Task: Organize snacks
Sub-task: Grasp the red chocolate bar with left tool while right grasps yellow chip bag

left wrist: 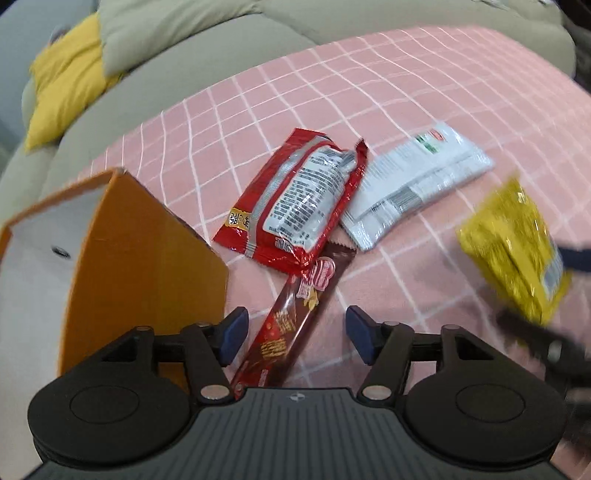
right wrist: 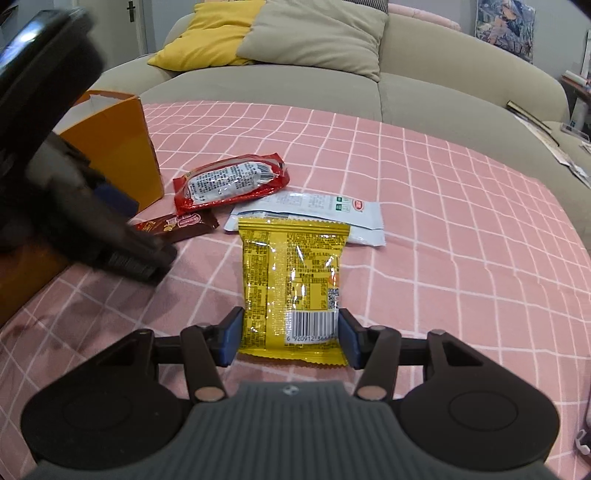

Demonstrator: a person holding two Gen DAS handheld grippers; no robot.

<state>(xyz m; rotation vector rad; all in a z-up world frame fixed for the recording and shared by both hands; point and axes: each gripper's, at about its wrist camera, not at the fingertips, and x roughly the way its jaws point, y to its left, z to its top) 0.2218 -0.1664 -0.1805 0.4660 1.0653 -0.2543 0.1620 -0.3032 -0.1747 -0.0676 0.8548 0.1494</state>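
Observation:
My right gripper (right wrist: 290, 338) is shut on a yellow snack packet (right wrist: 293, 284), its pads pressing both sides at the barcode end; the packet also shows blurred in the left wrist view (left wrist: 517, 251). My left gripper (left wrist: 293, 334) is open, its pads either side of a brown chocolate bar (left wrist: 295, 317) lying on the pink checked cloth (left wrist: 369, 92), not touching it. A red packet (left wrist: 295, 199) overlaps the bar's far end, and a white packet (left wrist: 413, 184) lies beside it. An open orange box (left wrist: 144, 258) stands to the left. The same items show in the right wrist view: red packet (right wrist: 231, 181), white packet (right wrist: 317, 208), brown bar (right wrist: 177, 225), box (right wrist: 118, 144).
A beige sofa (right wrist: 443, 85) with a yellow cushion (right wrist: 207, 37) and a beige cushion (right wrist: 317, 33) lies behind the cloth. Papers (right wrist: 554, 136) lie at the far right. The left gripper's body (right wrist: 92, 221) fills the right wrist view's left side.

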